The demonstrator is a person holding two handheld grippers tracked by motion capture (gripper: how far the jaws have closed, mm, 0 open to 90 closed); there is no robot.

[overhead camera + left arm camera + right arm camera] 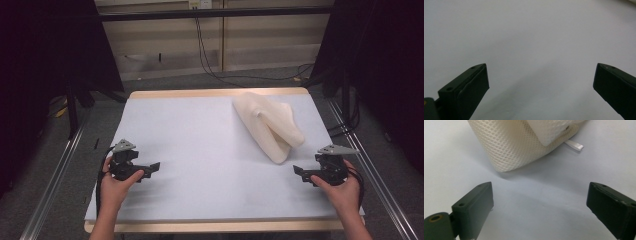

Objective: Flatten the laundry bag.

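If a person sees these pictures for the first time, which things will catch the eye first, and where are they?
The eye goes first to the cream mesh item, folded and lying alone on the far right part of the white table cover. Next come the two black grippers at the near edge, the left gripper and the right gripper, both with jaws wide open and nothing between them.
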